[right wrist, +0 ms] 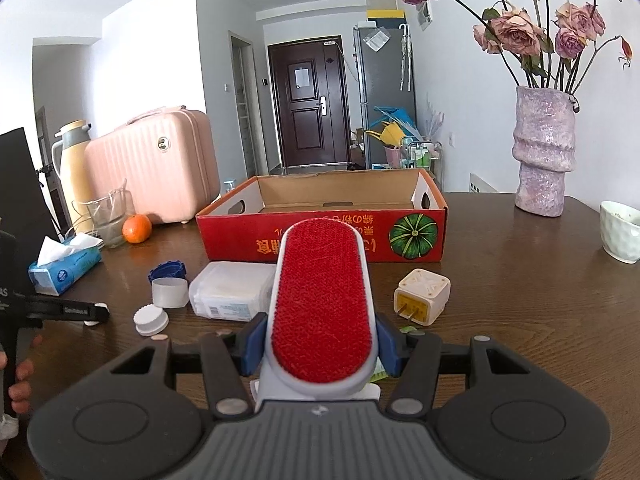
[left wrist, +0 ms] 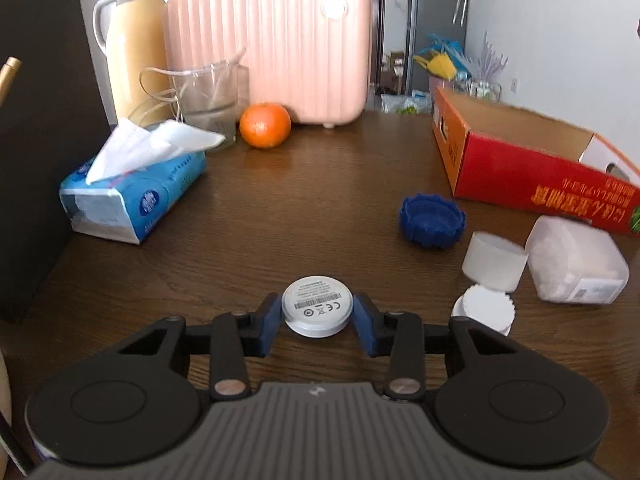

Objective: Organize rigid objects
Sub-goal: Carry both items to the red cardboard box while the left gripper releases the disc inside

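Left wrist view, left to right. Tissue pack (left wrist: 132, 196) lies at the left edge of the wooden table (left wrist: 300, 208), a sheet pulled up. Behind it: yellow thermos jug (left wrist: 132, 40), glass cup (left wrist: 212, 100), an orange (left wrist: 265, 125) just beside the cup, and a pink case (left wrist: 280, 40) standing upright at the back.

Centre, near edge: left gripper (left wrist: 317, 316) has its blue pads pressed on either side of a small white disc (left wrist: 317, 310), label side up, resting on the table.

Right of the disc: white ridged cap (left wrist: 484, 308), white tube (left wrist: 494, 262) touching it from behind, blue cap (left wrist: 432, 220) further back, clear plastic box (left wrist: 576, 264) on its side. Open red cardboard box (left wrist: 520, 160) along the right, empty as far as visible.

Right wrist view, left to right. A hand (right wrist: 18, 376) at the left edge holds the other tool. Same caps, tube and plastic box sit mid-left on the table.

Centre: right gripper (right wrist: 318, 344) is clamped on a lint brush (right wrist: 322, 304), red face up, pointing toward the red box, whose near wall shows a printed pumpkin.

Right of the brush: cream plug adapter (right wrist: 422, 296), prongs facing the camera. Further right at the back: purple vase (right wrist: 544, 152) with dried roses, then a white bowl (right wrist: 622, 230) at the edge.
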`<state>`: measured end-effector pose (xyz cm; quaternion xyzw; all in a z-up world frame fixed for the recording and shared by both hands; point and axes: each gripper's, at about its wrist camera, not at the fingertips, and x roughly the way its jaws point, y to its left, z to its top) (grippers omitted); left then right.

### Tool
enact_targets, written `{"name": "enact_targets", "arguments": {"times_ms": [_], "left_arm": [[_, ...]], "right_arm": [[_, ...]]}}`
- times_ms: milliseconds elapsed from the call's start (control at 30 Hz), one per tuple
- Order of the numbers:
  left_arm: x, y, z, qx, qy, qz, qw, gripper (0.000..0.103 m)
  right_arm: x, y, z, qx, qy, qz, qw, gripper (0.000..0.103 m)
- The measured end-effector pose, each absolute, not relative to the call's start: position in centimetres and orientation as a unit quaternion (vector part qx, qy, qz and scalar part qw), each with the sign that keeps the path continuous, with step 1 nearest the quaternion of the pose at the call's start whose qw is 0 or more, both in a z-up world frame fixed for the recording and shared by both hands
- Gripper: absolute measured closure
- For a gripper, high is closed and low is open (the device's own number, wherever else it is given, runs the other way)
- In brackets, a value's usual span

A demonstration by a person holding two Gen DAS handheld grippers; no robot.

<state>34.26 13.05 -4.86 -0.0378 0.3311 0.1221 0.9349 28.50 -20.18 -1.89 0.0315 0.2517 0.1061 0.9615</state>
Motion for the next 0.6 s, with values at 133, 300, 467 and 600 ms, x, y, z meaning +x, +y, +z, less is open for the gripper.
{"name": "enact_targets", "arguments": {"times_ms": [133,300,467,600], "left_arm": [[33.1,12.9,-3.8,-0.037,0.306,0.126,0.943,0.063],[31.7,12.4,-2.6,-0.039,0.279,0.12,0.952,0.063],[30.3,11.4,-1.6,-0.04,0.259,0.107,0.959,0.063],[29.2,10.5,-1.0,-0.043,0.244,0.097,0.964,0.063]], "right_arm": [[28.4,-20.2,-1.9,0.031,0.251,0.105,0.962,0.048],[28.4,-20.1,-1.9,0.031,0.25,0.104,0.962,0.048],[28.4,-20.2,-2.0,0.031,0.25,0.101,0.962,0.048],[28.4,-20.2,-2.0,0.032,0.251,0.1,0.962,0.048]]}}
